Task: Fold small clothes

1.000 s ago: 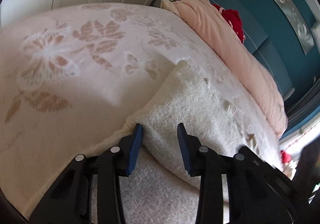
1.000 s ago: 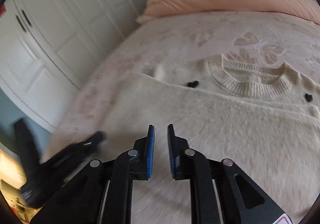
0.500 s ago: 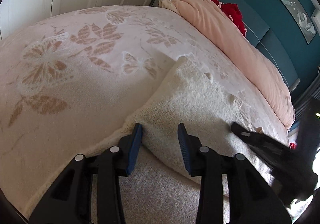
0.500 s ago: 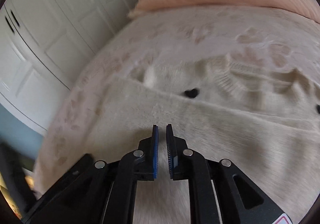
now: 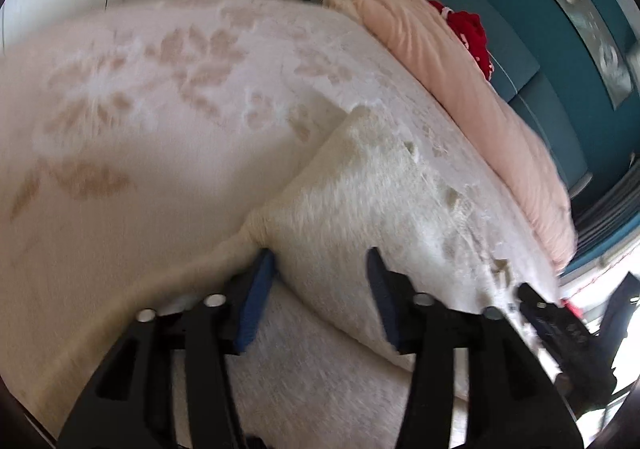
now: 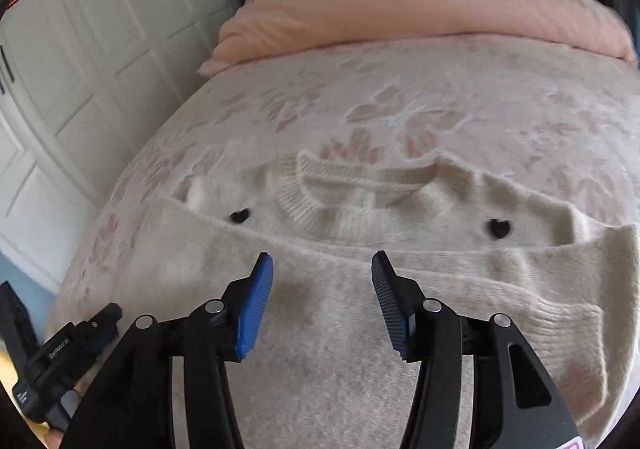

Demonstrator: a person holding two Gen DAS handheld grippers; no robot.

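- Blue ribbed pads front both my tools: right gripper spread wide and holding nothing, low over the sweater; left gripper also parted, straddling a folded edge of the sweater without pinching it.
- Fuzzy cream knit, the sweater lies flat on the bedspread, its ribbed collar farthest from me.
- I count two small black heart buttons, one either side of the collar.
- Beyond, the bedspread carries tan leaf patterns; one rolled peach duvet lies across the head of the bed, white panelled wardrobe doors alongside.
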